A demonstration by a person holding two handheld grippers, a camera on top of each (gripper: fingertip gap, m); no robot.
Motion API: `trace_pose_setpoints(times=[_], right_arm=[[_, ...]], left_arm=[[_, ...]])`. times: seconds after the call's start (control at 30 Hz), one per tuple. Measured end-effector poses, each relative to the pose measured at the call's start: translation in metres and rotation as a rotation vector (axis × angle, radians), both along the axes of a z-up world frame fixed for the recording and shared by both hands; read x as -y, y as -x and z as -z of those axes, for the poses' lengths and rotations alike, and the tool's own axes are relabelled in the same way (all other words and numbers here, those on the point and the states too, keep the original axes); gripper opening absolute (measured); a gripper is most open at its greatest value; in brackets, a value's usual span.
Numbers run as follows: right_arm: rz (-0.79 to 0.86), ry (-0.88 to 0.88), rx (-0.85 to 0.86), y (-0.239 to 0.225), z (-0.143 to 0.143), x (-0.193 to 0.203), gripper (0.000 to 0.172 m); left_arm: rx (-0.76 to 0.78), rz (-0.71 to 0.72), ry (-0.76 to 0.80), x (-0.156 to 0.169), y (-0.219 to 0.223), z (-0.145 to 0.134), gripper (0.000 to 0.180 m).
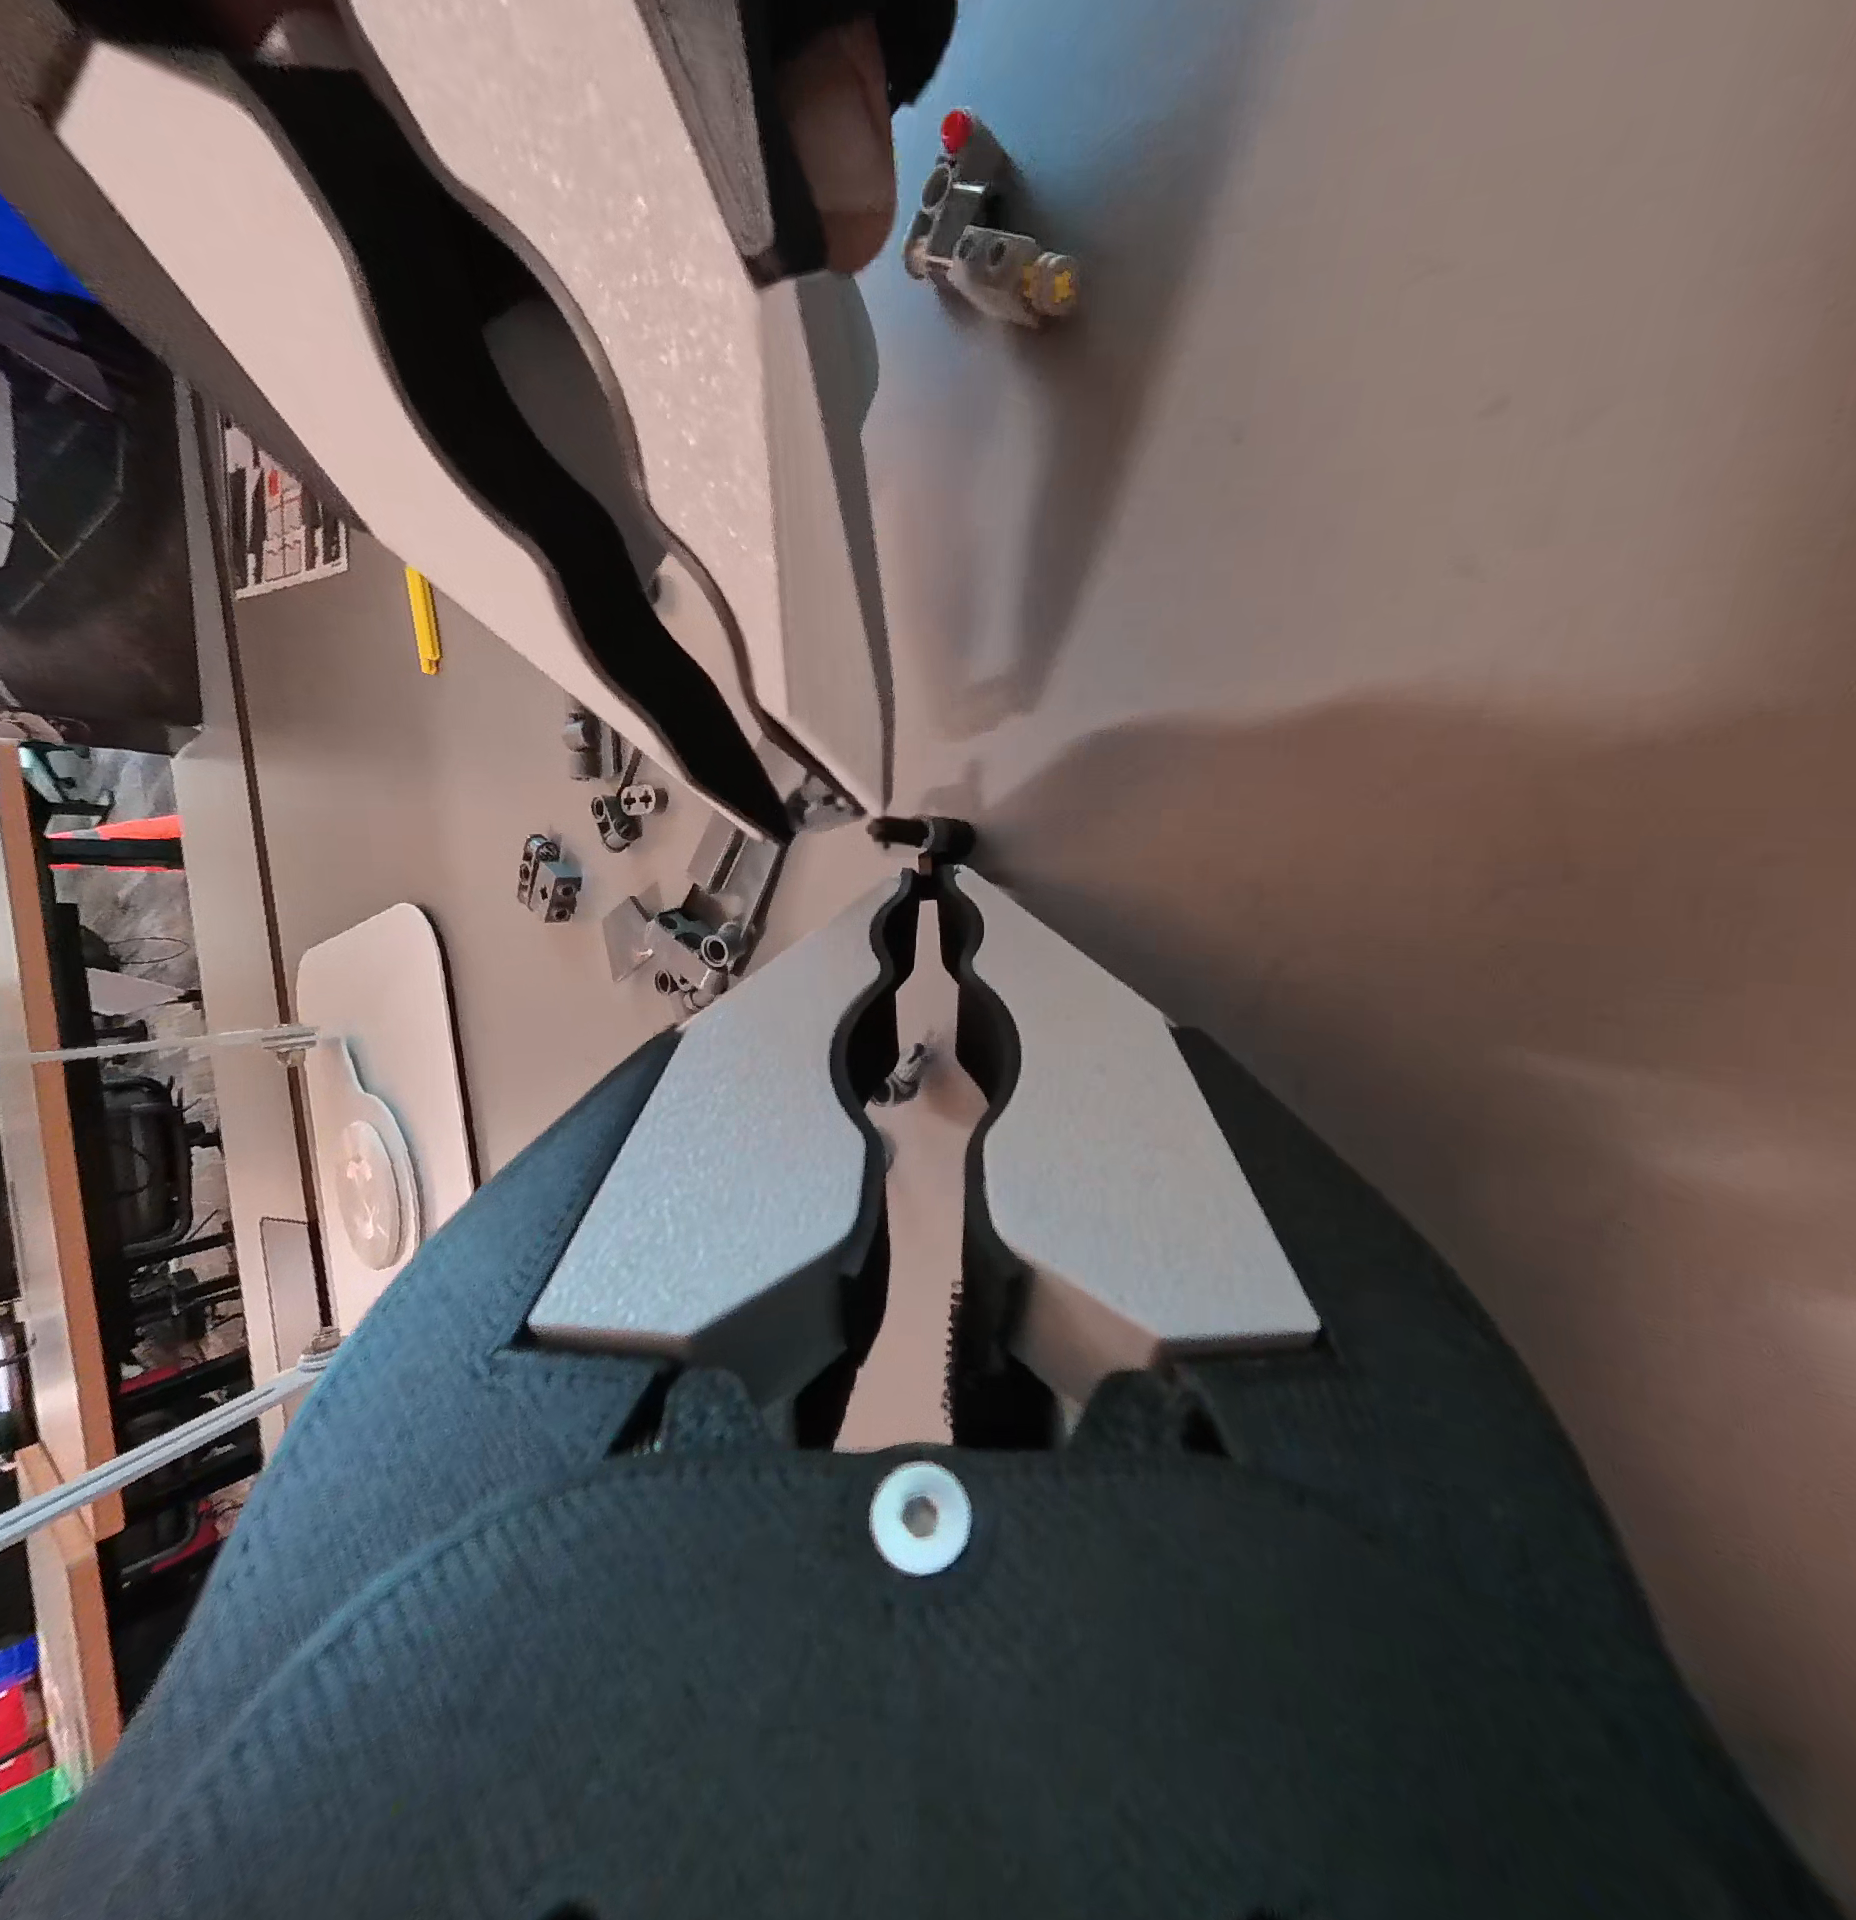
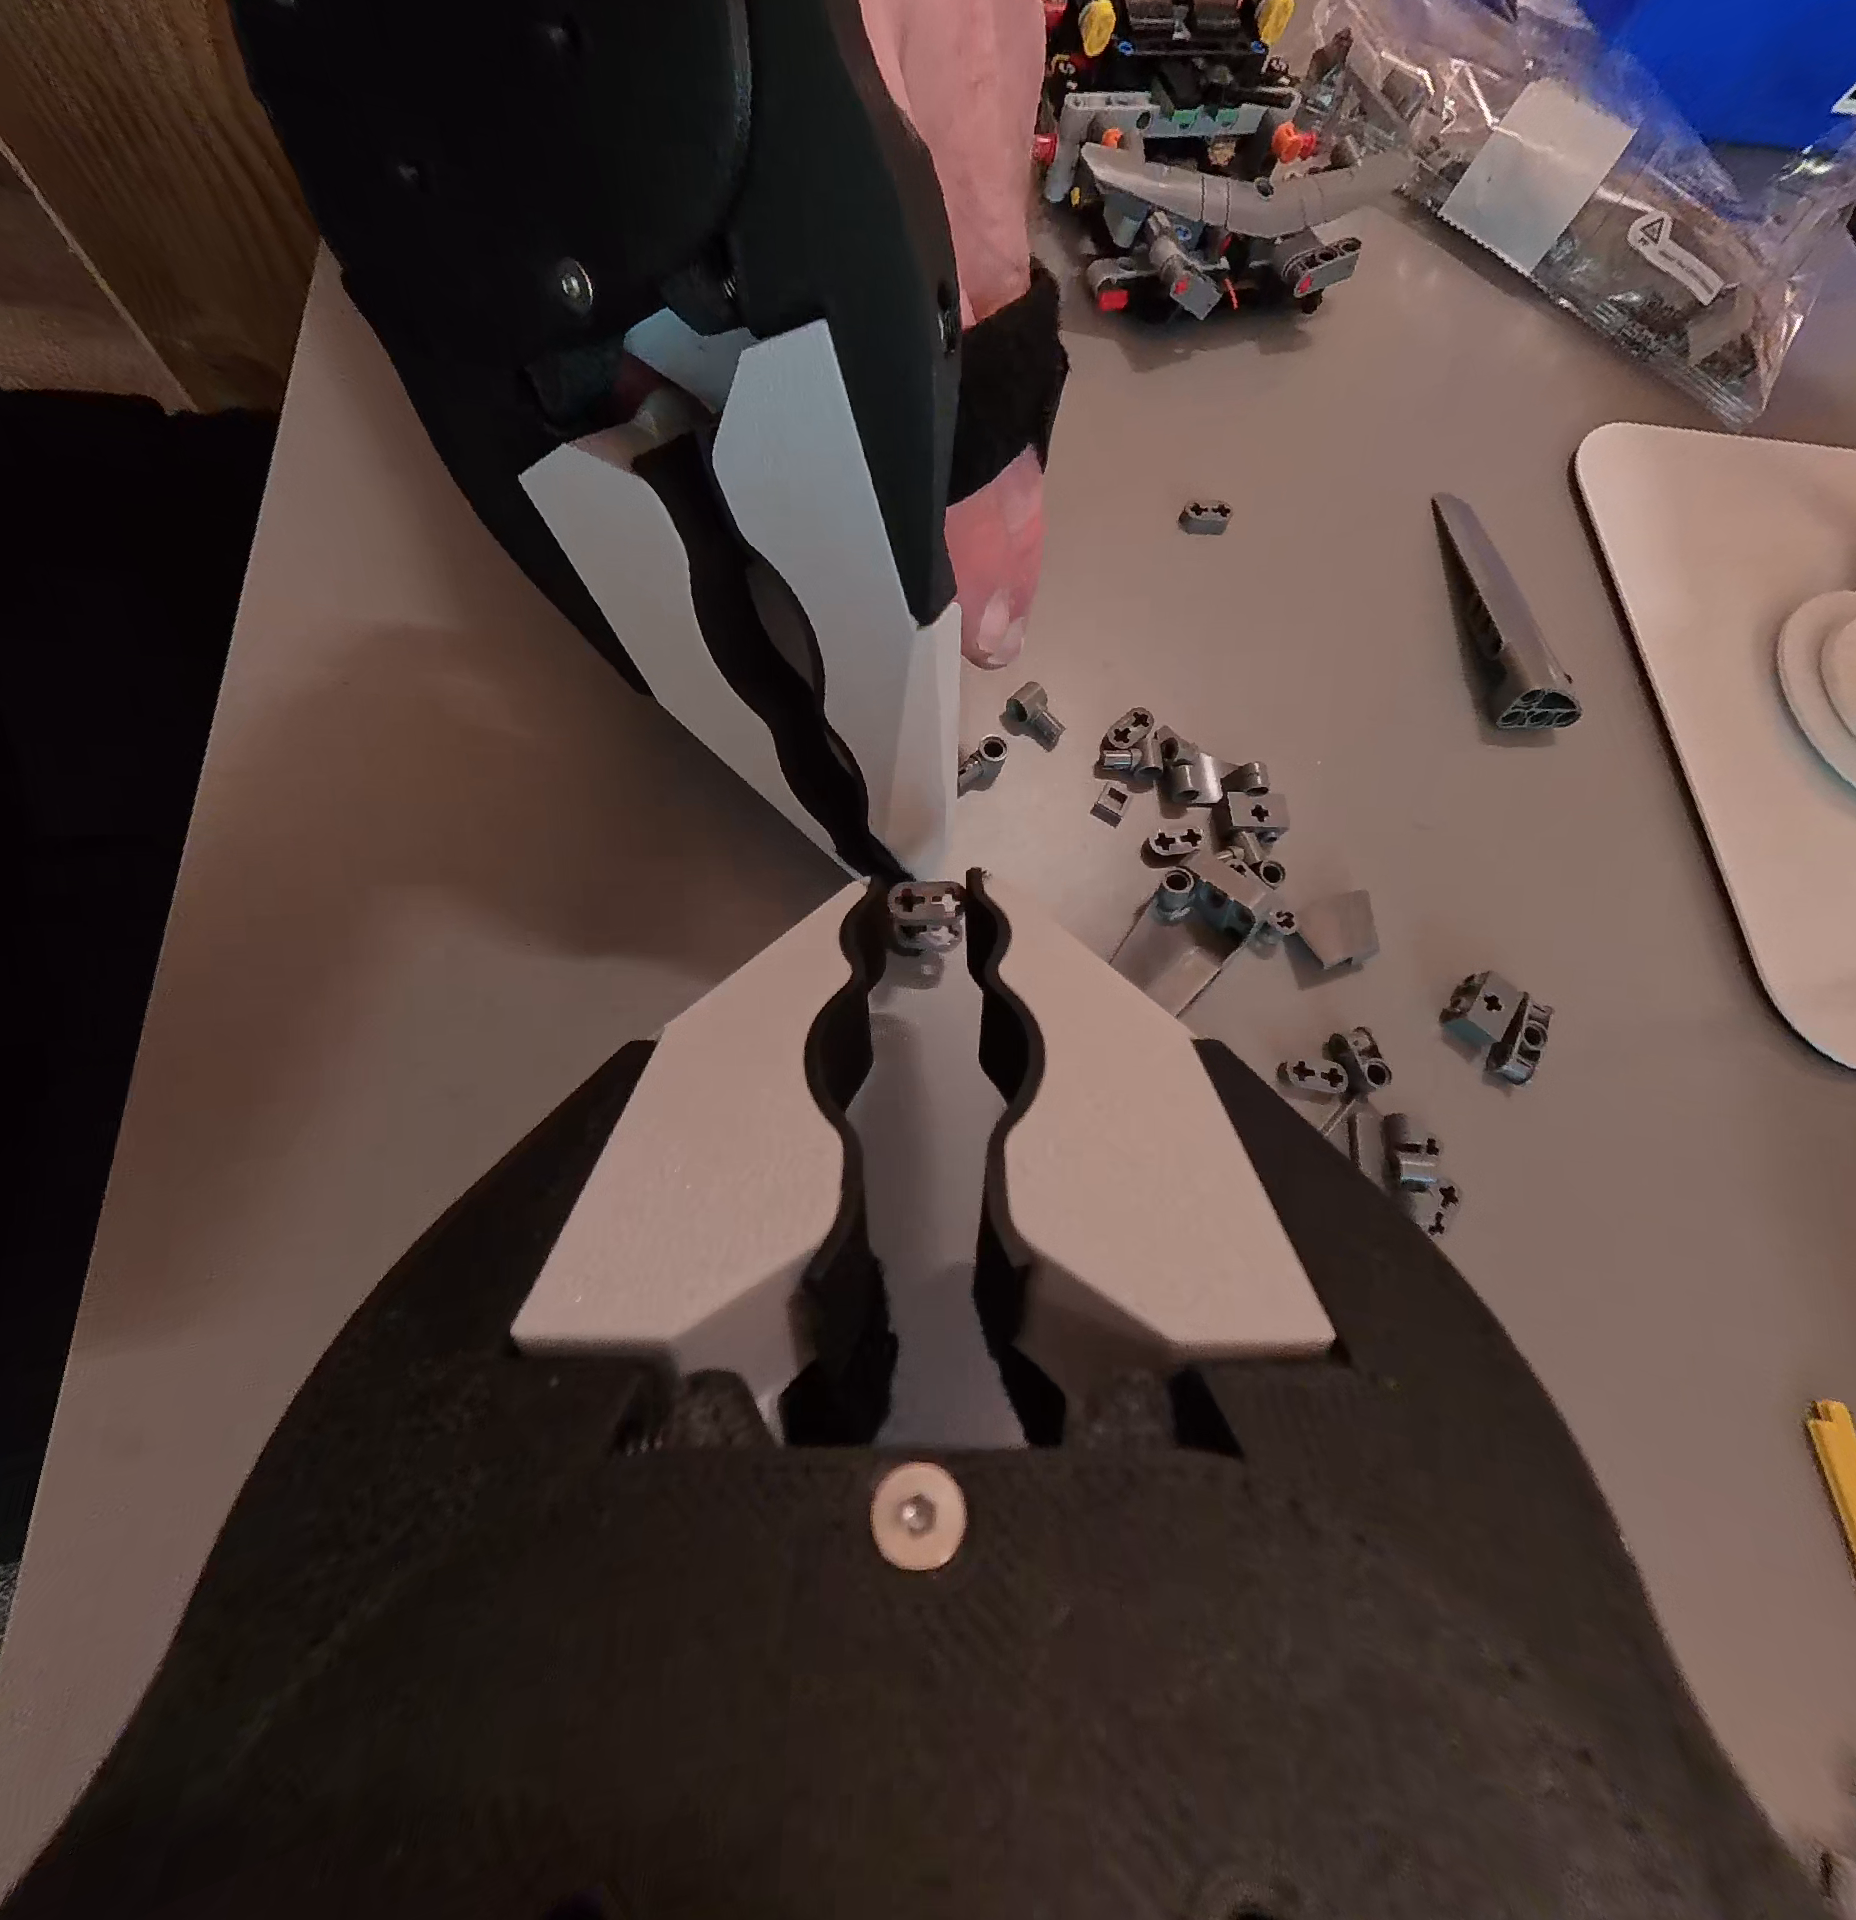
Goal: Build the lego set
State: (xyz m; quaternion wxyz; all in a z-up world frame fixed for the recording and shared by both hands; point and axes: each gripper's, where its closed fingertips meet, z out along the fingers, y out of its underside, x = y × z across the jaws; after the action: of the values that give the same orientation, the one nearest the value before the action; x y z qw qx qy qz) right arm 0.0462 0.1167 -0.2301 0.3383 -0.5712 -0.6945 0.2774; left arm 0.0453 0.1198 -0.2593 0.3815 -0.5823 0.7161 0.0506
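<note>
My right gripper (image 2: 922,888) is shut on a small grey two-hole connector (image 2: 926,902) and holds it at its fingertips just above the grey table (image 2: 488,790). My left gripper (image 1: 929,881) comes in from the upper left of the right wrist view (image 2: 888,862), its tips meeting the connector's upper left corner. In the left wrist view its fingers stand shut, and a short black pin (image 1: 919,831) lies crosswise right at their tips. I cannot tell whether the pin is pinched. The right gripper (image 1: 825,816) shows there with the grey piece (image 1: 815,800) at its tips.
Loose grey pieces (image 2: 1215,831) lie to the right, with a long dark panel (image 2: 1506,623), a white board (image 2: 1734,727), a yellow beam (image 2: 1849,1517), a part-built model (image 2: 1204,177) and plastic bags (image 2: 1630,187). A small grey assembly (image 1: 981,223) lies apart. The table edge (image 2: 280,520) is at the left. My two grippers' fingertips are within a few centimetres of each other. The yellow beam (image 2: 1849,1517) is about 25 centimeters from both grippers' fingertips. Seen from the left wrist view (image 1: 426,604) as well.
</note>
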Motion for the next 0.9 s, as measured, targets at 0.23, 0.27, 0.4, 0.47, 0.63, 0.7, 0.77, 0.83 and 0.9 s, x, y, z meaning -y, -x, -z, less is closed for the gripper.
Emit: trace_pose_setpoints(times=[0.23, 0.27, 0.4, 0.47, 0.63, 0.7, 0.77, 0.83, 0.9], right_arm=[[0.009, 0.007, 0.019, 0.0, 0.001, 0.0, 0.012], [0.01, 0.007, 0.025, 0.0, 0.002, -0.001, 0.012], [0.012, 0.02, 0.023, -0.001, 0.001, -0.002, 0.012], [0.01, 0.026, 0.022, -0.001, 0.001, -0.002, 0.012], [0.009, 0.036, 0.033, 0.002, 0.002, 0.002, 0.011], [0.029, 0.037, 0.037, 0.003, 0.001, 0.0, 0.011], [0.047, 0.045, 0.03, 0.004, 0.0, -0.001, 0.012], [0.057, 0.052, 0.032, 0.005, 0.0, -0.001, 0.012], [0.054, 0.059, 0.032, 0.006, 0.001, 0.0, 0.011]], left_arm=[[0.022, -0.002, 0.011, 0.003, 0.0, -0.003, 0.002], [0.021, -0.001, 0.012, 0.003, 0.0, -0.003, 0.002], [0.018, 0.005, 0.006, 0.004, 0.0, 0.0, 0.002], [0.026, 0.005, 0.007, 0.004, 0.0, 0.0, 0.002], [0.048, 0.001, -0.015, 0.002, 0.007, -0.013, 0.004], [0.072, 0.0, -0.021, -0.001, 0.01, -0.019, 0.004], [0.095, 0.014, -0.018, -0.002, 0.01, -0.022, 0.004], [0.11, 0.044, -0.015, -0.001, 0.008, -0.021, 0.005], [0.126, 0.078, -0.036, 0.0, 0.005, -0.022, 0.005]])
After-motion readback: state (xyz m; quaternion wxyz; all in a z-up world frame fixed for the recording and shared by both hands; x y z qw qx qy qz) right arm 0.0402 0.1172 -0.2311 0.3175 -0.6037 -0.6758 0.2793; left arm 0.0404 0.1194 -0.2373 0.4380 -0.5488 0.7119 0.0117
